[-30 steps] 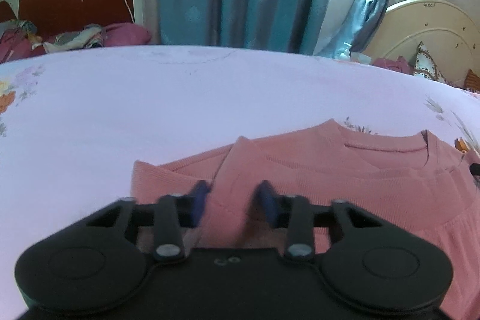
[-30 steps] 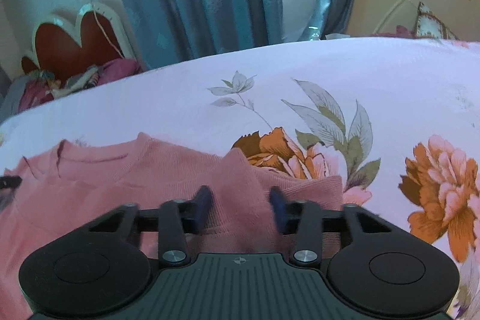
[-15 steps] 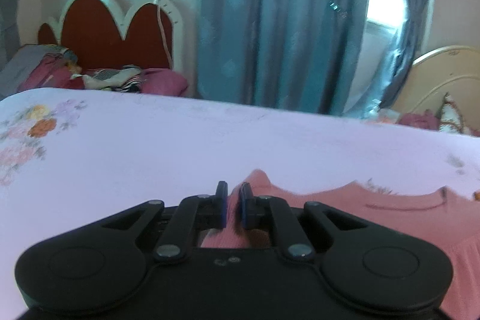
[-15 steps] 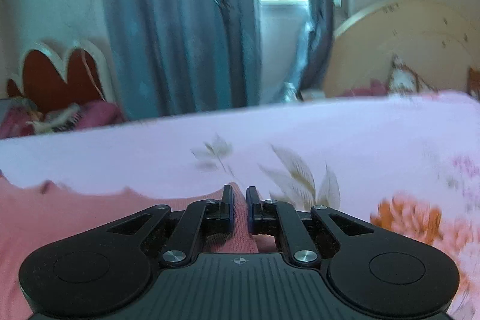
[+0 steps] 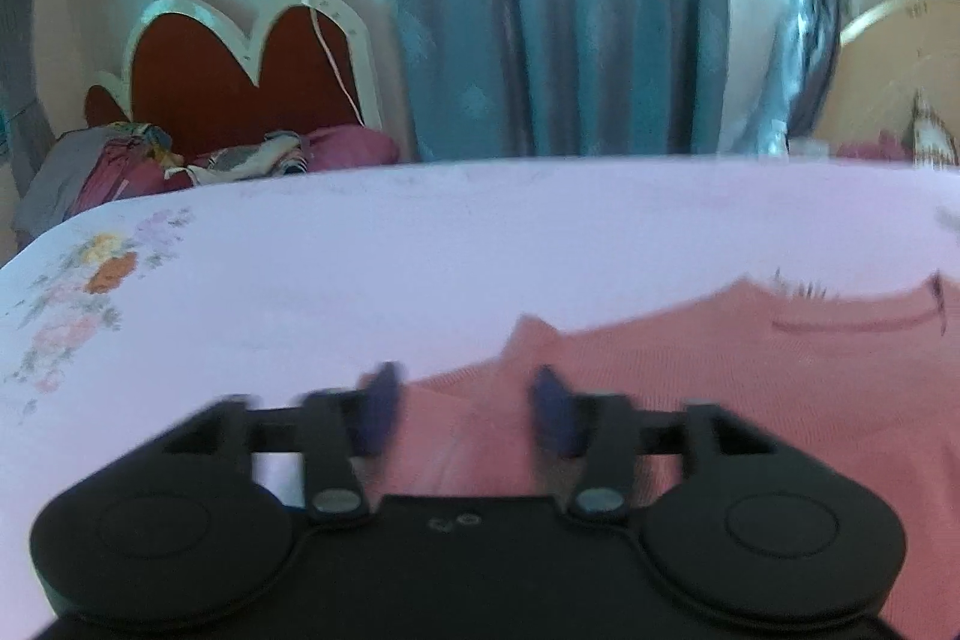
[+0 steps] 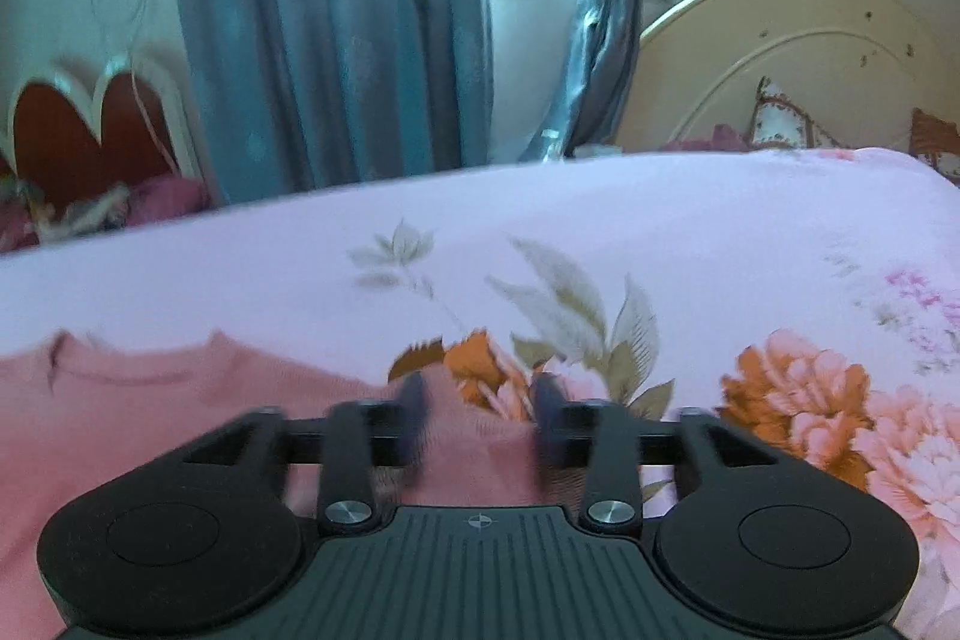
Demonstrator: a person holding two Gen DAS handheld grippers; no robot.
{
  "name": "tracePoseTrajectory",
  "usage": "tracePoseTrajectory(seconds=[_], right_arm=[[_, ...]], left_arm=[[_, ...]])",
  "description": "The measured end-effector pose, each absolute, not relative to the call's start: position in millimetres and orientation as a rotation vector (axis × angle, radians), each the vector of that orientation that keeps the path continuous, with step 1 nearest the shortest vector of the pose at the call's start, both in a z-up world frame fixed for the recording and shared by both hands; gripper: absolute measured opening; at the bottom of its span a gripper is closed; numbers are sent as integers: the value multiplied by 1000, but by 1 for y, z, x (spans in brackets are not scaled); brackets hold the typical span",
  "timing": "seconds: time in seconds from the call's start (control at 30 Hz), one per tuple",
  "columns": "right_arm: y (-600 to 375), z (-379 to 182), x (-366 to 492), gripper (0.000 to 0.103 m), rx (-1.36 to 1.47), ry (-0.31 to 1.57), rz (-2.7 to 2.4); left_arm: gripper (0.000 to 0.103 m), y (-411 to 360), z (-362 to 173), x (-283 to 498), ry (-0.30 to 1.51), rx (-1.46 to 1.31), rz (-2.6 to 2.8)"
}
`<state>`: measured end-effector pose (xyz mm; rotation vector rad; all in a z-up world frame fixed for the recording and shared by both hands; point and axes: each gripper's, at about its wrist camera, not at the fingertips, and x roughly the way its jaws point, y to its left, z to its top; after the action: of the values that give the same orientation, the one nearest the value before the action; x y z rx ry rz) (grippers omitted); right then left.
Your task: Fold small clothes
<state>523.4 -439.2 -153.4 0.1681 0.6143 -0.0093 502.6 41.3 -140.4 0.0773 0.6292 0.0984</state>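
Observation:
A small pink knit sweater [image 5: 720, 370] lies on the floral bedsheet, its neckline toward the far side. My left gripper [image 5: 468, 412] is open, its blue fingers apart over the sweater's left shoulder edge, holding nothing. The sweater also shows in the right wrist view [image 6: 180, 412]. My right gripper [image 6: 480, 421] is open over the sweater's right edge, with pink fabric between and below the fingers, not clamped. Both views are motion-blurred.
The pale pink bedsheet [image 5: 420, 250] with orange flower prints [image 6: 798, 418] spreads all around. A red heart-shaped headboard [image 5: 240, 82] with piled clothes stands at the far left, teal curtains [image 5: 540, 10] behind, a cream headboard [image 6: 780, 82] at the far right.
Both grippers were open a second ago, shut on the sweater's edges half a second ago, and have now opened and let the fabric go. Both views show more of the sweater again.

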Motion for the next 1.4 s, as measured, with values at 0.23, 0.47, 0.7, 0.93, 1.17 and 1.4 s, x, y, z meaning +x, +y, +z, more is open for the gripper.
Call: tracePoseTrajectory(seconds=[0.23, 0.47, 0.7, 0.93, 1.17, 1.4], right_arm=[[-425, -128, 483, 43, 180, 610, 36], [-387, -132, 443, 22, 166, 650, 118], [-358, -145, 420, 22, 106, 701, 180], [-366, -168, 407, 22, -88, 791, 97], [-382, -155, 384, 22, 40, 762, 96], [-353, -164, 374, 22, -131, 822, 139]], left_arm=[[66, 35, -114, 462, 565, 50, 40], [66, 9, -129, 420, 622, 78, -65], [65, 7, -154, 404, 679, 102, -35], [69, 33, -164, 397, 696, 101, 16], [64, 31, -149, 377, 686, 74, 25], [66, 17, -160, 360, 710, 119, -11]])
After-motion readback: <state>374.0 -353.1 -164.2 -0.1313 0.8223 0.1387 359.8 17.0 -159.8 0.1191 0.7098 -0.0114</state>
